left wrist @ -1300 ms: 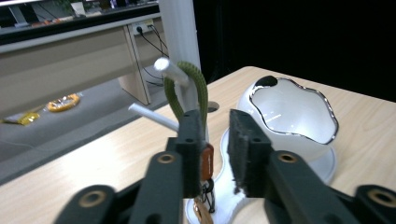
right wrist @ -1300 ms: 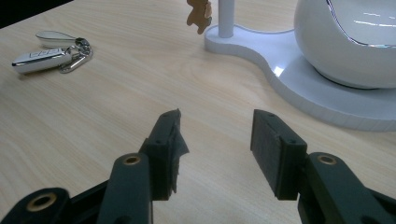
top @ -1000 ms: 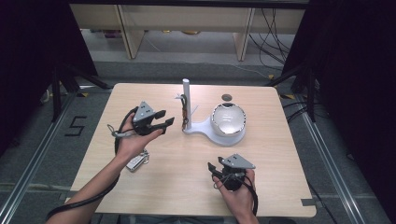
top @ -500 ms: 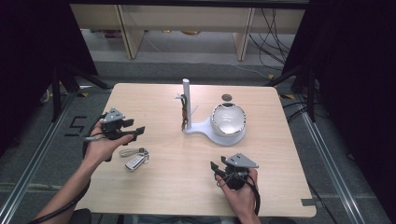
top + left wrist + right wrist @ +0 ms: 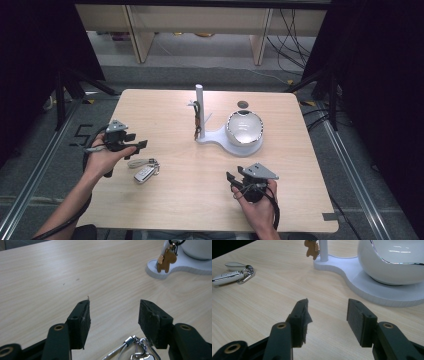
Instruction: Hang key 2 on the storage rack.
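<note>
A car key fob (image 5: 144,173) on a ring with a cord lies on the wooden table (image 5: 190,200) at the left; it also appears in the right gripper view as the fob (image 5: 227,276). My left gripper (image 5: 141,146) hovers just above and behind it, open. Its jaws have just closed a little, with nothing pressed between them. The key ring (image 5: 136,350) lies on the table under my left gripper (image 5: 113,307). My right gripper (image 5: 230,177) rests open near the front edge; in its own view the right gripper (image 5: 327,306) holds nothing. A brown charm (image 5: 166,260) hangs on the stand's white post (image 5: 199,110).
The white stand's base (image 5: 220,136) carries a glossy white bowl (image 5: 245,127) at the table's middle back. A dark round hole (image 5: 243,104) sits behind it. Shelving and cables stand beyond the far edge, with dark curtains on both sides.
My left hand has swung from beside the post to the left and down, ending next to the keys. The right hand and the keys have stayed put.
</note>
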A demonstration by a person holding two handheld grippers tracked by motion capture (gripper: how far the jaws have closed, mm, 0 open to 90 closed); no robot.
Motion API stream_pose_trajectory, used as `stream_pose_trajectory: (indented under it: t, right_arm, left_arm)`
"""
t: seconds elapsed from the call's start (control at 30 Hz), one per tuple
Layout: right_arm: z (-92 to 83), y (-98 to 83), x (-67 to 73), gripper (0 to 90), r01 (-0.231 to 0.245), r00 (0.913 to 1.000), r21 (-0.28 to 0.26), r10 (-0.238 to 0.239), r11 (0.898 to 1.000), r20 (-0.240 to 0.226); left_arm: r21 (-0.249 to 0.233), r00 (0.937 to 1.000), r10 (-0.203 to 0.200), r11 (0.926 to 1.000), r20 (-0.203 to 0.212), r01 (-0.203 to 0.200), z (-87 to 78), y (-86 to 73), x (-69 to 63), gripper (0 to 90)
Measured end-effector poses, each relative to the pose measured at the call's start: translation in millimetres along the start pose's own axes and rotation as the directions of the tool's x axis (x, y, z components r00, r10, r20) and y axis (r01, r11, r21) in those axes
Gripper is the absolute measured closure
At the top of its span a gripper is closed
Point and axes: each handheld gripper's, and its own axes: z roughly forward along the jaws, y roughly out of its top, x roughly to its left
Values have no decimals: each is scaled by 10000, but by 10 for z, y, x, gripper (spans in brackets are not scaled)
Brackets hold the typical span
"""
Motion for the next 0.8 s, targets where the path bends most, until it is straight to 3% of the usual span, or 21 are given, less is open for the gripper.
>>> stream_pose_trajectory:
  t: [0.07,0.13,0.27,0.33,0.4,0.47,0.5,0.63,0.7,0.8]
  right_arm:
    - [-2,-4,-2,523,-113,9999,5,113,9999,-105]
    - [-4,-2,-8,523,-226,9997,53,226,9997,-119]
    - [-3,-5,-28,523,-142,9997,-56,141,9999,-188]
    - [-12,-9,5,523,-680,9976,32,681,9977,-144]
    - [-10,5,-42,522,-230,9997,4,230,9997,-45]
    - [-2,5,-33,522,-363,9993,-90,362,9993,-121]
    - [5,11,-43,523,-130,9998,-145,127,9998,-152]
    - [4,9,-13,523,-148,9999,-86,148,9999,-75]
    - [-10,14,31,523,-594,9982,159,595,9981,-62]
    - [20,16,8,523,-257,9995,-112,255,9996,-209]
  left_arm:
    - [199,9998,-74,9998,209,70,-14,-64,-31,456]
    - [631,9990,181,9978,397,-206,-25,-164,-32,463]
    - [739,9994,167,9971,302,-189,-40,-245,32,465]
    - [892,9998,115,9959,160,-129,-59,-281,81,464]
    - [928,9998,207,9955,-22,-204,-101,-323,140,457]
    - [911,9996,284,9954,84,-290,-110,-340,164,447]
    - [903,9995,299,9955,64,-303,-121,-362,178,447]
    - [1324,9978,512,9896,414,-562,-141,-478,258,436]
    - [1533,9955,802,9843,512,-872,-131,-506,286,432]
    - [1617,9946,869,9822,574,-951,-103,-538,295,428]
